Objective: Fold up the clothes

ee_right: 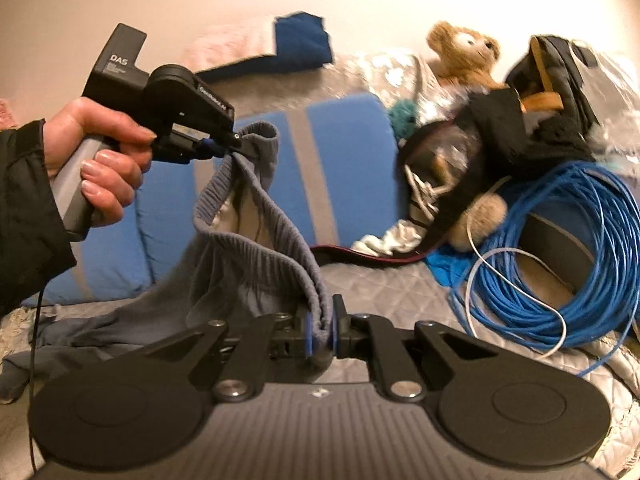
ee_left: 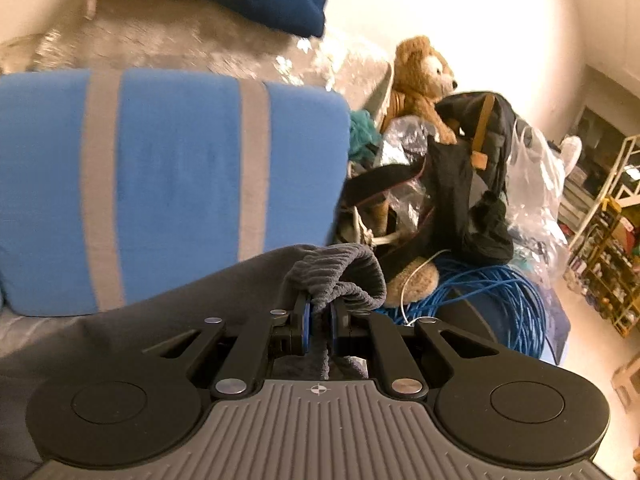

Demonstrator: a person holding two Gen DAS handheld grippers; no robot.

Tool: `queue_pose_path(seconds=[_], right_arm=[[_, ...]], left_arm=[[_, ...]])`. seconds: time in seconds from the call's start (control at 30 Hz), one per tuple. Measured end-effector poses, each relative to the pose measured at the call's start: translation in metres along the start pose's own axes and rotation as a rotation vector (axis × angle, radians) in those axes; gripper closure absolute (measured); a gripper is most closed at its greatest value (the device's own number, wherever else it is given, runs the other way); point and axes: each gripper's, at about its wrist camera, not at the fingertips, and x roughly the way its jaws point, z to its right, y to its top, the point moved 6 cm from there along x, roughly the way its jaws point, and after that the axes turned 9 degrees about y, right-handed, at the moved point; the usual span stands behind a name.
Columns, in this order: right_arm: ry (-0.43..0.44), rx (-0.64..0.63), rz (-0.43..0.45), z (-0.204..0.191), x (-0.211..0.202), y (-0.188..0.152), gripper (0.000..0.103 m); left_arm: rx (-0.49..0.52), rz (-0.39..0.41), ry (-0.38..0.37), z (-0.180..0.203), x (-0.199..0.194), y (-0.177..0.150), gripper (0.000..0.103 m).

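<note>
Grey trousers (ee_right: 224,276) with a ribbed elastic waistband hang over the bed. My left gripper (ee_left: 319,316) is shut on the waistband (ee_left: 340,276); it also shows in the right wrist view (ee_right: 234,146), held in a hand at the upper left. My right gripper (ee_right: 322,330) is shut on the waistband (ee_right: 264,232) at another place, lower and nearer. The waistband stretches slack between the two grippers. The trouser legs trail down to the left onto the bed.
A blue pillow with grey stripes (ee_left: 168,184) lies behind the trousers on the quilted grey bedspread (ee_right: 392,292). To the right are a coil of blue cable (ee_right: 560,252), a teddy bear (ee_left: 424,76), a dark bag (ee_left: 472,176) and plastic bags. A folded blue blanket (ee_left: 276,0) lies far back.
</note>
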Motion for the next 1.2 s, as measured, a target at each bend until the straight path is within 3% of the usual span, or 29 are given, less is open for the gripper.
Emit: queue_pose_path(seconds=[0.3,0.57,0.63,0.7,0.77,0.8,0.87,0.9,0.93,1.1,1.2], right_arm=[[-0.053,0.116,-0.053,0.060,0.032,-0.008,0.095],[-0.117,0.236,-0.141,0.111,0.060,-0.044,0.095],[-0.134,0.269,-0.173,0.123,0.069,-0.057,0.095],[-0.138,0.291,-0.204,0.133,0.075,-0.070,0.095],[-0.141,0.308,-0.229,0.140,0.081,-0.081,0.094],[-0.141,0.314,-0.234,0.143,0.083,-0.084,0.094],[-0.135,0.318,-0.239,0.146,0.087,-0.089,0.093],[-0.130,0.312,-0.247,0.146,0.088,-0.090,0.090],[-0.134,0.303,-0.254,0.146,0.088,-0.091,0.075],[-0.141,0.237,-0.261,0.145,0.075,-0.090,0.055],[-0.139,0.188,-0.252,0.145,0.062,-0.090,0.034]], left_arm=[[0.097,-0.032,0.045,0.051,0.091,-0.005,0.094],[0.186,-0.123,0.064,0.087,0.181,-0.044,0.092],[0.212,-0.167,0.072,0.092,0.202,-0.054,0.077],[0.201,-0.163,0.089,0.091,0.212,-0.056,0.071],[0.163,-0.136,0.041,0.087,0.211,-0.055,0.061],[0.152,-0.127,0.004,0.086,0.209,-0.055,0.049],[0.160,-0.120,-0.027,0.082,0.200,-0.056,0.044],[0.178,-0.110,-0.028,0.080,0.193,-0.059,0.044],[0.195,-0.100,-0.028,0.078,0.186,-0.062,0.043],[0.289,-0.079,-0.019,0.061,0.149,-0.083,0.042],[0.363,-0.078,-0.009,0.046,0.126,-0.097,0.042]])
